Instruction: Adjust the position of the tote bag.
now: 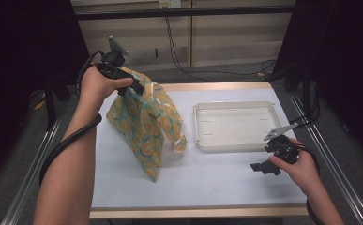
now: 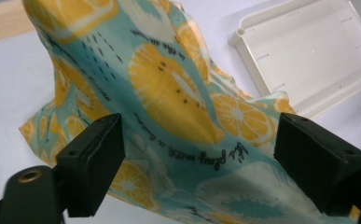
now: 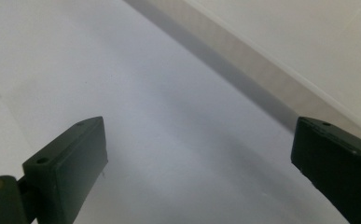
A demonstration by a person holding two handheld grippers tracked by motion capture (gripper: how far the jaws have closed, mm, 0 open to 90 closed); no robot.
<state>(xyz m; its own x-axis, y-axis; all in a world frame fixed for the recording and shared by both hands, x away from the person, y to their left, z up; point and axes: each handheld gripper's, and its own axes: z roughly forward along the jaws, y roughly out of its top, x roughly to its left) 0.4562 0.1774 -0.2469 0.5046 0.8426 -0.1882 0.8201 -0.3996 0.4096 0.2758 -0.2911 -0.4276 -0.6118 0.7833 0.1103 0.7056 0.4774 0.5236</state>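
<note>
We judge citrus-print cloth (image 1: pixel 144 122) limp, light (pinch top hem); left gripper (image 2: pixel 197 154) wide around it, unpinched; right gripper (image 1: pixel 261 167) wide, empty.

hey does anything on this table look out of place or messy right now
Only the orange-print cloth: it hangs crumpled from the left gripper, its lower end on the white table, one corner drooping toward the empty tray. The right gripper, jaws apart, holds nothing. Nothing looks spilled or damaged.

Even overhead light on my white table (image 1: pixel 216 187); dark surroundings left and right. Soft shadows under the tray (image 1: pixel 235 125) rim. My near pads (image 3: pixel 66 172) blur; the cloth (image 2: pixel 178 93) stays fairly sharp.
</note>
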